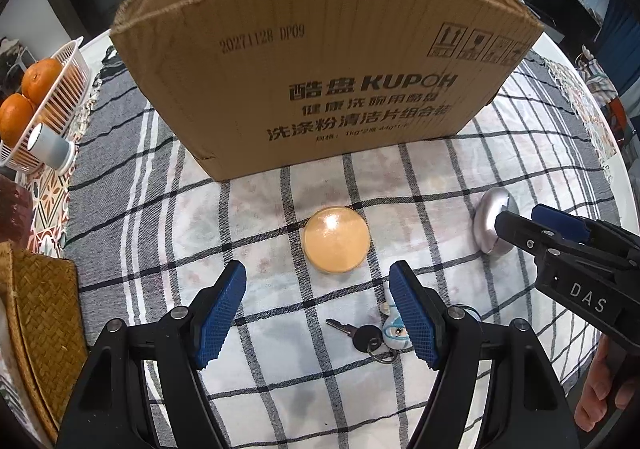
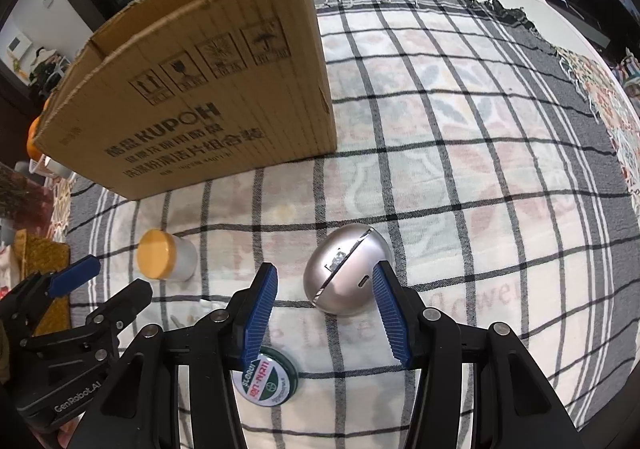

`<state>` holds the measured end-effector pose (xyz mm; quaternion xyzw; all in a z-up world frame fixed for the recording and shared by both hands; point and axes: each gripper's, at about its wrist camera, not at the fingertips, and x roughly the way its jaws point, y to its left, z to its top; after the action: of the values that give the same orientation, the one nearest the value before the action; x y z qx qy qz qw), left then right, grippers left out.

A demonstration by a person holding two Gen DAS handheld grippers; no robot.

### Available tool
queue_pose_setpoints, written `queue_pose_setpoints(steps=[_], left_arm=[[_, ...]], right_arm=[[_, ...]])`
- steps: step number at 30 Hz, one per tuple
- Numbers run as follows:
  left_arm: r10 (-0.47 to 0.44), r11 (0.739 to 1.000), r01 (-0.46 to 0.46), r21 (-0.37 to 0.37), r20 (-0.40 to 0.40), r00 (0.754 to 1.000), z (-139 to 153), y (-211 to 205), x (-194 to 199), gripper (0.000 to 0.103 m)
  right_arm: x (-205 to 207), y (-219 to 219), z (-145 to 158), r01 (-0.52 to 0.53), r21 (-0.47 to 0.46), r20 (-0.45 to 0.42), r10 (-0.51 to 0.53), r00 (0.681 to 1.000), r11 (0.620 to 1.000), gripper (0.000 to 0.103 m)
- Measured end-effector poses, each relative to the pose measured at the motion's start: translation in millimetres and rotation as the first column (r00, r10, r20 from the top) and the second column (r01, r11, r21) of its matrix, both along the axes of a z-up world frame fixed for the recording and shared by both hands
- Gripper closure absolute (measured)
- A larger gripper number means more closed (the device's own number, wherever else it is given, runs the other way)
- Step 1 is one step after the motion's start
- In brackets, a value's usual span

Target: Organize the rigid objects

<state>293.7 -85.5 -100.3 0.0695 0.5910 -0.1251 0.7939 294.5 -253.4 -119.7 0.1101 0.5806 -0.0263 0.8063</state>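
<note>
Orange-lidded jar [image 1: 337,239] sits upright on the checked tablecloth [image 1: 160,233], dead ahead of the left gripper [image 1: 318,313], just beyond its fingertips and centred on the gap; fingers [image 1: 219,313] apart, holding nothing. Silver egg-shaped gadget [image 2: 346,270] lies ahead of the right gripper [image 2: 326,315], long axis tilted, seam running diagonally; its near end sits between the tips, fingers apart, no contact that I can see. Each hand is nearer its own target. Cardboard box [image 1: 328,89] stands open-topped behind both. Left view alone shows the keys with figurine charm [image 1: 374,333]; right view alone shows the green round tin [image 2: 266,381] under the fingers.
</note>
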Motion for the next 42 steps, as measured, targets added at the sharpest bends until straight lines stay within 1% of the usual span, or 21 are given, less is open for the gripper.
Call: queue_pose_setpoints(steps=[8,13,18,21,23,25,28,30,32,37,42], left_arm=[[-0.003,1.000,0.003,0.010,-0.023,1.000,-14,-2,6,0.030],[-0.005,1.000,0.005,0.016,-0.038,0.999,-24,-6,11,0.030],[-0.006,1.000,0.007,0.023,-0.047,0.999,-33,-9,16,0.030],[-0.005,1.000,0.006,0.023,-0.052,0.999,-38,-13,21,0.032],[-0.001,1.000,0.002,0.023,-0.054,0.999,-41,-13,22,0.036],[0.001,1.000,0.000,0.023,-0.059,0.998,-44,-13,24,0.040],[0.001,1.000,0.000,0.005,-0.067,0.998,-48,-8,27,0.044],[0.002,1.000,-0.002,-0.010,-0.069,0.998,-49,-5,28,0.049],[-0.002,1.000,0.000,-0.024,-0.073,0.997,-51,-6,29,0.063],[-0.004,1.000,0.003,-0.010,-0.056,0.998,-52,-10,26,0.064],[0.001,1.000,-0.002,-0.028,-0.035,0.999,-44,-6,18,0.064]], right_arm=[[5,-3,-18,0.009,0.007,-0.033,-0.009,0.999,1.000,0.052],[9,-5,-24,0.019,-0.011,-0.038,-0.019,0.999,1.000,0.047],[13,-8,-30,0.027,-0.028,-0.049,-0.028,0.998,0.999,0.046],[16,-9,-37,0.028,-0.011,-0.062,-0.029,0.998,1.000,0.045],[18,-8,-42,0.027,-0.002,-0.069,-0.027,0.997,1.000,0.045],[20,-7,-46,0.031,-0.012,-0.074,-0.032,0.997,0.999,0.045],[22,-7,-52,0.035,-0.013,-0.078,-0.036,0.996,0.999,0.045],[22,-8,-54,0.030,-0.018,-0.074,-0.032,0.997,0.999,0.045],[19,-7,-55,0.034,-0.017,-0.070,-0.035,0.997,0.999,0.046],[13,-6,-56,0.040,-0.009,-0.058,-0.041,0.997,0.999,0.046],[8,-6,-51,0.034,-0.001,-0.045,-0.034,0.998,0.999,0.046]])
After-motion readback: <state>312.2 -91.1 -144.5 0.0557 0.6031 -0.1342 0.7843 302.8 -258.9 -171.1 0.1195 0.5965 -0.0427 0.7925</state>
